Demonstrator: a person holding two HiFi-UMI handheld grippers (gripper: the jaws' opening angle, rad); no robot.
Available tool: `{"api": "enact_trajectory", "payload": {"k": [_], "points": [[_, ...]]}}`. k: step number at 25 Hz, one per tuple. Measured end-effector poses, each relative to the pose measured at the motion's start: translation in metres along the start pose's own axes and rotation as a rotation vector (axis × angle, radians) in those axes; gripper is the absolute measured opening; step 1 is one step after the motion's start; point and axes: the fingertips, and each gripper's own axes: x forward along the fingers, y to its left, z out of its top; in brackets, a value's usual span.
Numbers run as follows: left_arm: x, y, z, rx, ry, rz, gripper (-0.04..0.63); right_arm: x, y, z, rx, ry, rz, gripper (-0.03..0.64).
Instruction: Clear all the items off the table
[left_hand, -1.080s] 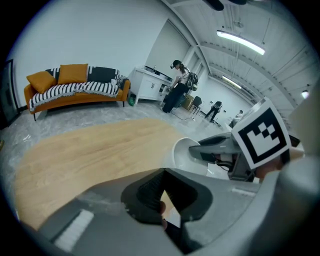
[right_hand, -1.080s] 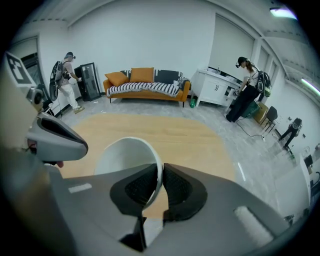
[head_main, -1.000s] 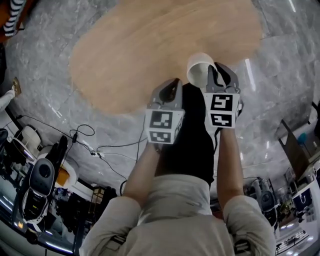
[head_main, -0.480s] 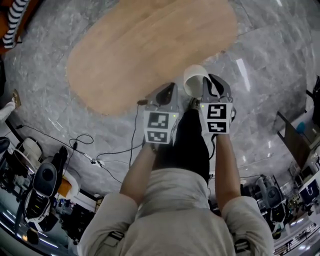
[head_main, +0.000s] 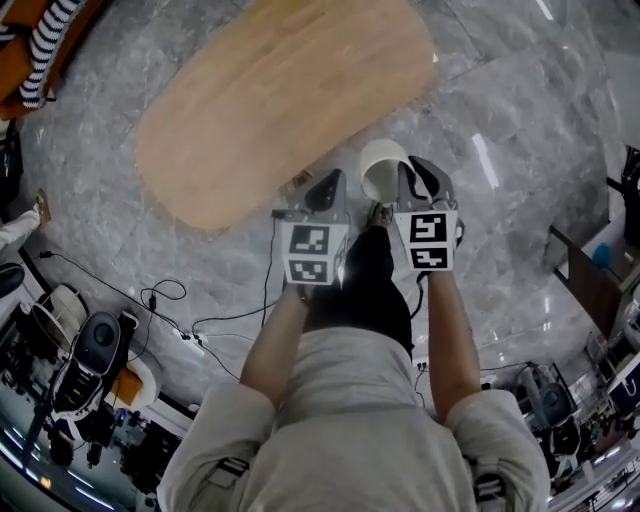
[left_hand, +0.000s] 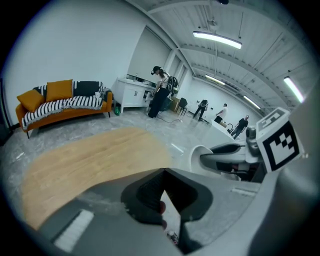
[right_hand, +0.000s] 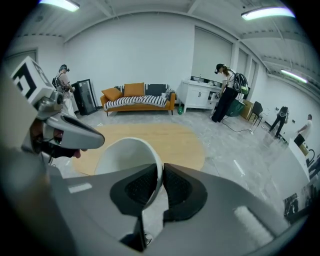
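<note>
The oval wooden table (head_main: 280, 90) has a bare top. My right gripper (head_main: 402, 172) is shut on the rim of a white cup (head_main: 381, 168) and holds it over the grey floor just off the table's near end. In the right gripper view the cup (right_hand: 125, 157) tilts left, its wall pinched between the jaws of my right gripper (right_hand: 161, 186). My left gripper (head_main: 332, 182) sits beside it, shut on nothing. In the left gripper view the left gripper (left_hand: 164, 186) has its pads meeting, with the cup (left_hand: 196, 159) to the right.
Black cables (head_main: 215, 318) trail over the marble floor behind me, next to equipment (head_main: 85, 360) at the lower left. An orange sofa (right_hand: 137, 100) with a striped throw stands beyond the table. A white counter (right_hand: 200, 95) and several people are farther back.
I have backed away from the table. It has slid up and left in the head view. Both grippers, the right one still holding the cup, now hang over the floor.
</note>
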Motion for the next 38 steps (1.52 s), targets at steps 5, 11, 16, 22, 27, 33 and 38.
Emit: {"api": "enact_trajectory", "payload": {"k": [5,11,16,22,27,33,38], "points": [[-0.015,-0.039,0.005,0.021,-0.021,0.009,0.020,-0.038,-0.016,-0.009,-0.006,-0.026,0.004,0.044],[-0.024,-0.088,0.013,0.074,-0.050,0.000,0.020,-0.088,-0.033,-0.029,0.008,-0.059,-0.007,0.043],[-0.034,-0.135,0.018,0.126,-0.074,-0.023,0.020,-0.133,-0.054,-0.051,0.035,-0.081,-0.030,0.044],[-0.047,-0.182,0.008,0.192,-0.062,-0.054,0.020,-0.182,-0.080,-0.071,0.054,-0.109,-0.060,0.043],[-0.046,-0.215,0.024,0.239,-0.095,-0.063,0.020,-0.218,-0.098,-0.088,0.087,-0.132,-0.085,0.043],[-0.039,-0.264,0.039,0.308,-0.111,-0.113,0.020,-0.252,-0.125,-0.108,0.135,-0.157,-0.145,0.044],[-0.028,-0.302,0.038,0.352,-0.103,-0.140,0.020,-0.269,-0.154,-0.121,0.166,-0.175,-0.183,0.043]]}}
